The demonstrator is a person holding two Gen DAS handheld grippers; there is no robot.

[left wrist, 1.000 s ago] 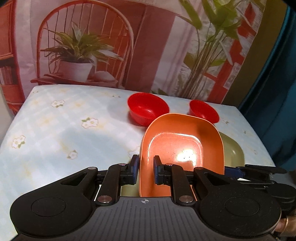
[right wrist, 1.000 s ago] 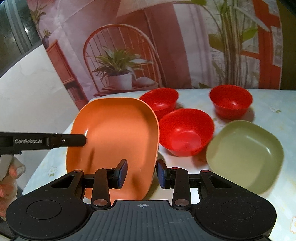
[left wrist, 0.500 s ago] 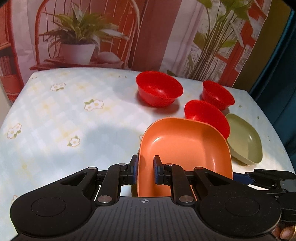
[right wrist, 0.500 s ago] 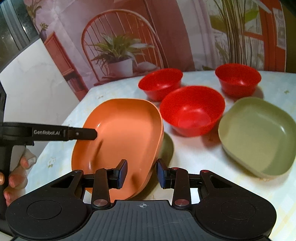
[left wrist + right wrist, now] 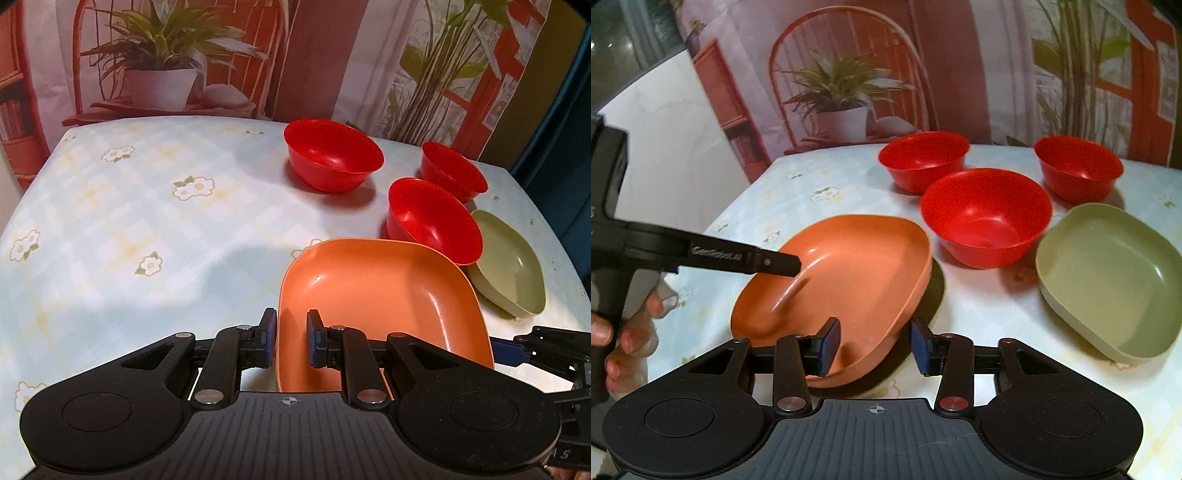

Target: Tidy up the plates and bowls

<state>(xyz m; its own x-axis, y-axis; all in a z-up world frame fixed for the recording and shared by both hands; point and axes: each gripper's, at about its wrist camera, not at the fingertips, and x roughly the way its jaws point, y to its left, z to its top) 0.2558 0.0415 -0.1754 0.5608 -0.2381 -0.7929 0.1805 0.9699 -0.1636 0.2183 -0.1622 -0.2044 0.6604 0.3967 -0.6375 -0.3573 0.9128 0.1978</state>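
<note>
An orange square plate (image 5: 380, 295) (image 5: 846, 280) lies low over the table, nearly flat. My left gripper (image 5: 291, 338) is shut on its near rim. One left finger (image 5: 775, 263) reaches over the plate in the right wrist view. My right gripper (image 5: 875, 347) straddles the plate's opposite rim; its jaws are opening and the pads stand off the rim. Its blue pad (image 5: 511, 349) shows at the right edge of the left wrist view. A dark patch (image 5: 934, 295) lies under the plate; shadow or another plate, I cannot tell.
Three red bowls (image 5: 923, 158) (image 5: 986, 214) (image 5: 1078, 166) stand behind the orange plate. An olive-green square plate (image 5: 1108, 280) (image 5: 509, 266) sits to the right. The flowered tablecloth (image 5: 129, 229) stretches to the left. A person's hand (image 5: 613, 332) grips the left tool.
The orange plate has come down from a steep tilt to nearly flat near the table. Both grippers sank with it. The right jaws have widened off the rim.
</note>
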